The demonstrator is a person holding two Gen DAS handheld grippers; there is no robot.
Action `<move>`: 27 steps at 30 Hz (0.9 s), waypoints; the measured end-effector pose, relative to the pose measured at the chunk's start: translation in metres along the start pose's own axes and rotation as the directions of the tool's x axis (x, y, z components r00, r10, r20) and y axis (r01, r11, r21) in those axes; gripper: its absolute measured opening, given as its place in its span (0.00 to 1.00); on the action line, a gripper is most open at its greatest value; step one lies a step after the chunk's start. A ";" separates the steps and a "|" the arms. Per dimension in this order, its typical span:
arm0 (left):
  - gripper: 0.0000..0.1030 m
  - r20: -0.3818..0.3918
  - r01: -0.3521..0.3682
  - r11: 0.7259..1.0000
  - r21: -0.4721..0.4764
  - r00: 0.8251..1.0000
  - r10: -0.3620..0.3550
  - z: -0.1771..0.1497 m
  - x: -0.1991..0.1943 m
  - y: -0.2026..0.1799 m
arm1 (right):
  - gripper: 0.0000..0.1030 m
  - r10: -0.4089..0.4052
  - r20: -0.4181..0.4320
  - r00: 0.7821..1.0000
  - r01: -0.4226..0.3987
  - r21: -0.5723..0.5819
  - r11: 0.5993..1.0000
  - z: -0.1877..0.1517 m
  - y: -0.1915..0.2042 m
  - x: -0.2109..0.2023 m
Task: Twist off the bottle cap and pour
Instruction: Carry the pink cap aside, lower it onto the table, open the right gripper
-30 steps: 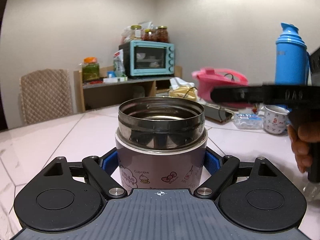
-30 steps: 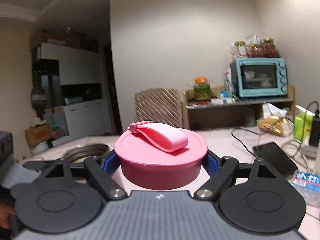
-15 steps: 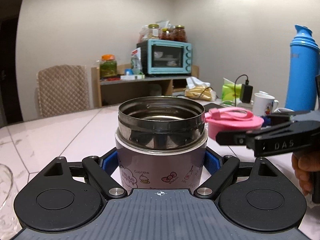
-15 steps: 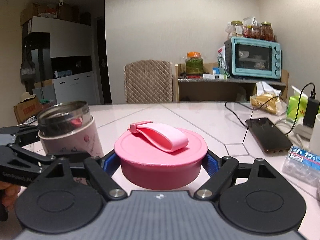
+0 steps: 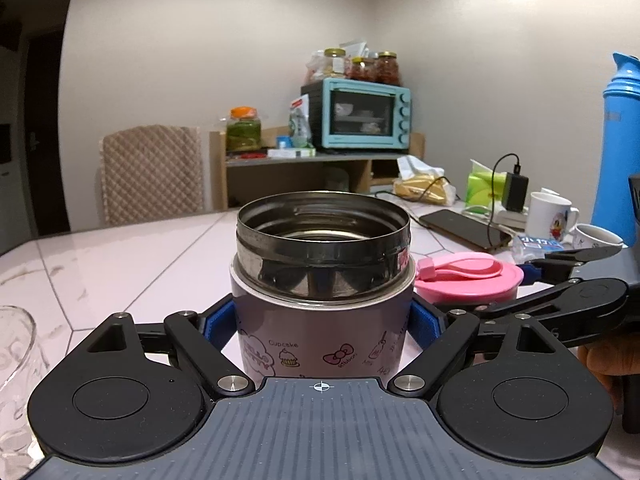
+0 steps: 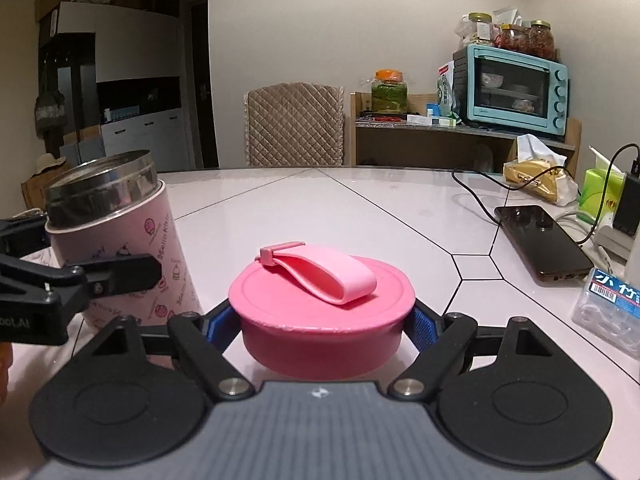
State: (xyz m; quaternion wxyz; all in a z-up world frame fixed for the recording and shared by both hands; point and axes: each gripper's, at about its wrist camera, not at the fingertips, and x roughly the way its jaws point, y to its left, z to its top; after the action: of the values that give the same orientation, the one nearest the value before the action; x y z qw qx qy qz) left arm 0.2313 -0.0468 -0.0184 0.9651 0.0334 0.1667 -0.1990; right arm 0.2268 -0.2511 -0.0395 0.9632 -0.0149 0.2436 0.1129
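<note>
the left hand-held gripper (image 5: 322, 320) pinches the pink hello kitty food jar (image 5: 322, 308) around its body, blue pads pressed against both sides, the steel mouth open and upright. the right hand-held gripper (image 6: 326, 324) pinches the pink screw cap (image 6: 322, 312) at its sides, with the cap's soft carry strap (image 6: 322, 276) lying across the top. the cap is already off the jar and sits low over the white tiled table (image 6: 360, 208), just to the right of the jar; whether it touches the table cannot be told. a clear glass (image 5: 14, 360) shows at the far left edge of the left wrist view, probably the vessel to pour into.

judged from here, the unscrewing is done and the pour is not yet begun. the risks: if the cap is let go while above the table it may roll or bounce toward the phone (image 6: 542, 240) and its charging cable. the jar's wide mouth could dump its contents fast when tilted and overshoot the glass. the smooth jar wall may also slip between the pads once tipped, since the grip sits low on the body. the two grippers are close together, so a careless swing could knock them.
</note>
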 end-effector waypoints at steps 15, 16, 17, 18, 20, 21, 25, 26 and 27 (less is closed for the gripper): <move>0.87 0.009 -0.007 1.000 -0.007 1.000 0.007 0.000 -0.001 0.000 | 0.83 0.003 -0.084 0.997 -0.004 -0.019 1.000 0.000 0.001 0.014; 0.87 0.009 -0.007 1.000 -0.007 1.000 0.007 0.000 -0.001 0.000 | 0.83 0.004 -0.089 0.996 -0.005 -0.020 1.000 0.000 0.001 0.015; 0.87 0.009 -0.007 1.000 -0.006 1.000 0.007 0.000 -0.001 0.000 | 0.83 0.004 -0.089 0.996 -0.006 -0.021 1.000 0.000 0.001 0.016; 0.87 0.009 -0.006 1.000 -0.006 1.000 0.007 0.000 -0.001 0.001 | 0.83 0.002 -0.090 0.996 -0.005 -0.023 1.000 0.000 0.001 0.015; 0.87 0.010 -0.007 1.000 -0.006 1.000 0.007 0.000 -0.001 0.002 | 0.83 -0.002 -0.091 0.996 -0.001 -0.031 1.000 0.000 0.002 0.016; 0.87 0.010 -0.007 1.000 -0.005 1.000 0.007 0.001 -0.001 0.002 | 0.83 -0.003 -0.093 0.996 0.000 -0.032 0.999 -0.001 0.002 0.016; 0.87 0.010 -0.007 1.000 -0.004 1.000 0.007 0.000 -0.001 0.001 | 0.83 -0.002 -0.108 0.994 -0.002 -0.032 0.999 -0.002 0.001 0.017; 0.87 0.009 -0.007 1.000 -0.003 1.000 0.007 0.000 -0.001 0.001 | 0.83 -0.001 -0.110 0.994 -0.002 -0.032 0.999 -0.002 0.000 0.017; 0.87 0.008 -0.007 1.000 -0.002 1.000 0.007 0.001 -0.001 0.002 | 0.83 -0.002 -0.111 0.994 -0.002 -0.033 0.999 -0.002 0.000 0.017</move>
State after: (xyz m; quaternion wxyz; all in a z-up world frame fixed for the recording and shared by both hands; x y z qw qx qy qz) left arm 0.2313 -0.0451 -0.0175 0.9665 0.0321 0.1629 -0.1957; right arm 0.2407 -0.2475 -0.0496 0.9477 -0.0373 0.2950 0.1161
